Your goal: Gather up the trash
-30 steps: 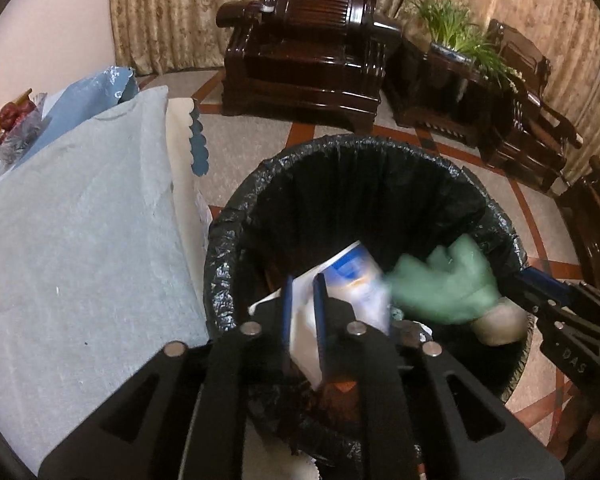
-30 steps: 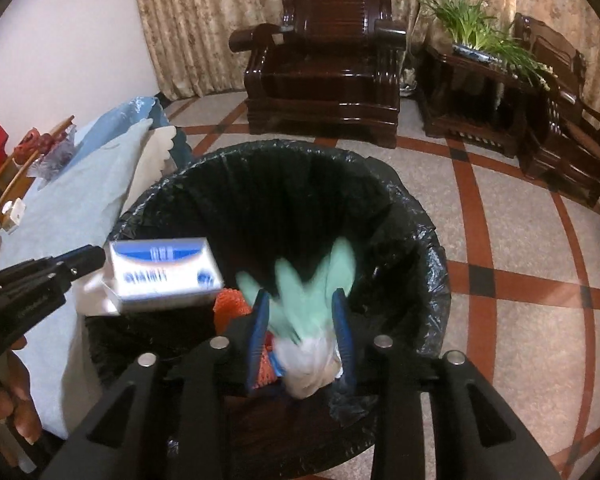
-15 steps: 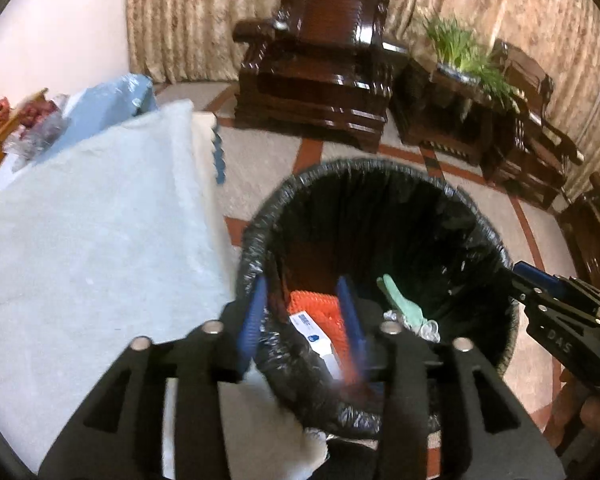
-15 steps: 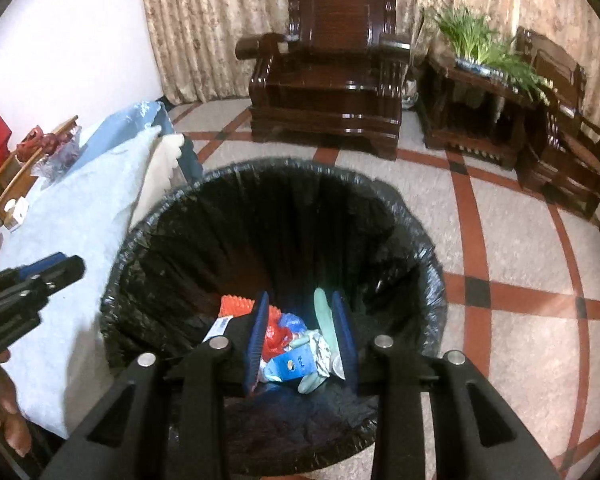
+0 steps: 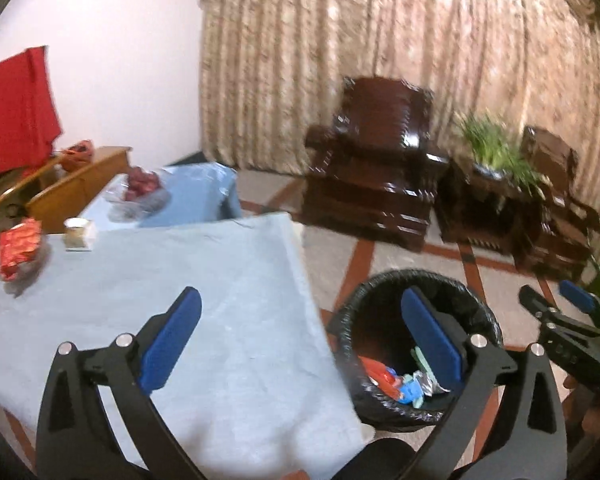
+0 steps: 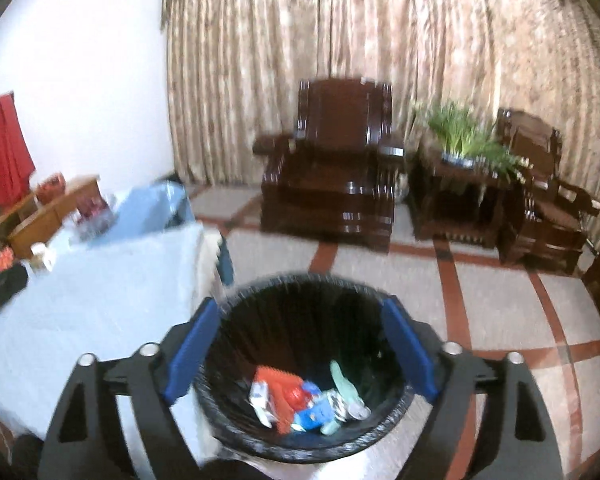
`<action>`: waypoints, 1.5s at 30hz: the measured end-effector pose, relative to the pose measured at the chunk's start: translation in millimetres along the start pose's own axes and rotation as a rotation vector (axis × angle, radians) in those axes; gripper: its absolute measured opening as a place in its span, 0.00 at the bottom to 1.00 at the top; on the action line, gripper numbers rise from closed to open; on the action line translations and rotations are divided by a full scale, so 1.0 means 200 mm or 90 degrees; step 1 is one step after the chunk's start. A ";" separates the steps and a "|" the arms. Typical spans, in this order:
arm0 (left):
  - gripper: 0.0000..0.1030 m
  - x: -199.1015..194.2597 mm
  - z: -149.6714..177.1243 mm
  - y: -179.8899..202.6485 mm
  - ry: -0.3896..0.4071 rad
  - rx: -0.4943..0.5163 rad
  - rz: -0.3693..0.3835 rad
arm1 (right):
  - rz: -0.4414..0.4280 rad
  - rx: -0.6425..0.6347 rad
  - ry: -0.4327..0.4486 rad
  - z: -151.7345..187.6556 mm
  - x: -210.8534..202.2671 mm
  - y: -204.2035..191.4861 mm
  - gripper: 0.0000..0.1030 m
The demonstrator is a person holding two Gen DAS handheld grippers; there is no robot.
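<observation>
A bin with a black bag (image 5: 476, 316) (image 6: 236, 300) stands on the floor beside the table. Inside lie orange, blue, green and silver pieces of trash (image 5: 400, 384) (image 6: 308, 396). My left gripper (image 5: 300, 344) is open and empty, raised above the table's right edge and the bin. My right gripper (image 6: 300, 348) is open and empty, high above the bin's mouth; it also shows at the right of the left wrist view (image 5: 556, 304).
The table has a pale blue cloth (image 5: 180, 280) (image 6: 100, 280). At its far left sit a red packet (image 5: 20, 248), a small white cup (image 5: 76, 232) and a wrapped red bundle (image 5: 140, 184). Dark wooden armchairs (image 6: 332, 184) and a plant (image 6: 460, 132) stand behind.
Both grippers let the box and the green glove fall into the bin, opened wide and rose up and back. The left view swung toward the table.
</observation>
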State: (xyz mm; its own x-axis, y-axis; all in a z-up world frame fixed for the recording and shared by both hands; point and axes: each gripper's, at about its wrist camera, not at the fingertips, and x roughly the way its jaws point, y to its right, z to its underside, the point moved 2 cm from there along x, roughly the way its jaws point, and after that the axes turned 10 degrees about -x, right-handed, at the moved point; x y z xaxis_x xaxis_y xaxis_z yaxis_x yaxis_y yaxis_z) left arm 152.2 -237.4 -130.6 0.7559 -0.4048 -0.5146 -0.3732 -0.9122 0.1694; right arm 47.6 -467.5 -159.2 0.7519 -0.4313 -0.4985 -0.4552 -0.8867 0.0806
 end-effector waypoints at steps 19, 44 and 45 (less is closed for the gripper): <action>0.95 -1.04 -0.16 -0.55 0.201 -0.089 -0.224 | -0.082 -0.034 0.186 -0.27 -0.84 -0.62 0.94; 0.95 -1.59 -0.16 -0.87 0.283 -0.168 -0.356 | -0.118 -0.048 0.254 -0.35 -1.14 -0.97 0.94; 0.95 -1.59 -0.16 -0.87 0.284 -0.166 -0.353 | -0.117 -0.046 0.252 -0.35 -1.13 -0.97 0.94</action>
State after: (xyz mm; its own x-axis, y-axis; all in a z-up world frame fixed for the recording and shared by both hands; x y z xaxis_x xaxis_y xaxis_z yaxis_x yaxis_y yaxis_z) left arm -5.5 46.8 31.0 0.9625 0.1800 -0.2030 0.2218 -0.9530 0.2065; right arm -1.2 -209.3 -1.9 0.9484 -0.2837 -0.1420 -0.2732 -0.9579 0.0885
